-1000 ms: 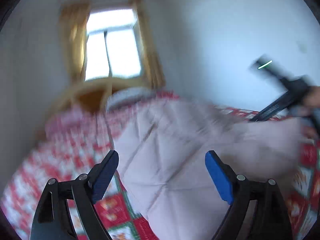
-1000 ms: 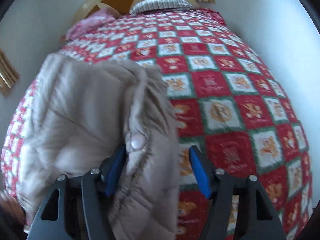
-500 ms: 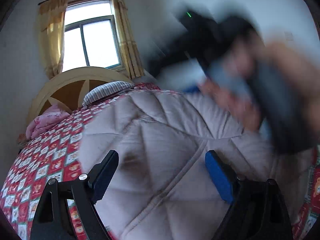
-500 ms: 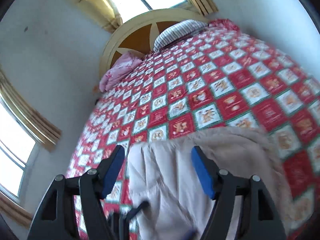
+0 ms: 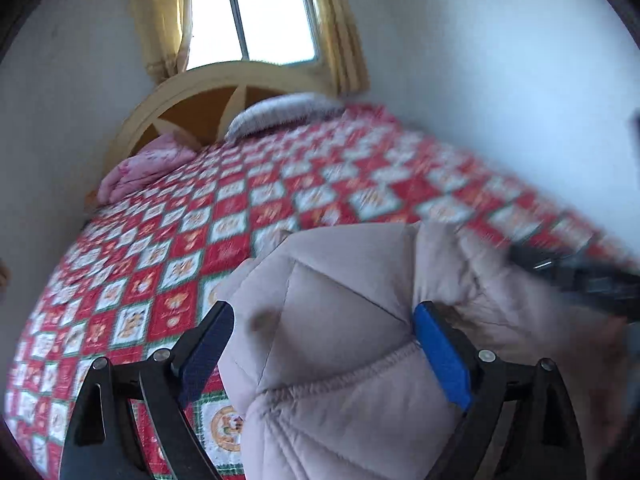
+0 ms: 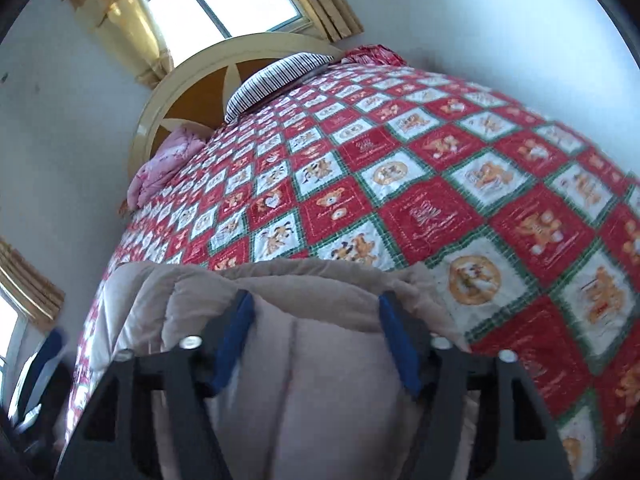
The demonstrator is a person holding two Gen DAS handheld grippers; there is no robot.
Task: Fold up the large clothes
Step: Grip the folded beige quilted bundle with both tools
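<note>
- A bed (image 6: 460,184) under a red checked quilt (image 5: 240,216), window (image 5: 256,12) at the far end.
- Left claw (image 5: 324,344) spread wide, quilted jacket (image 5: 340,320) lying between its pads.
- Right claw (image 6: 316,340), jaws just opening, straddles the jacket's near fold, ungripped.

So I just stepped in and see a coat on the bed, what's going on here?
A person with a gripper in each hand is folding a puffy beige quilted coat on a bed with a red patchwork quilt. The left gripper stands open over the coat, and its jaws have just widened. The right gripper is open too, just released, with the coat bunched between its jaws. The fold looks partly done.
</note>
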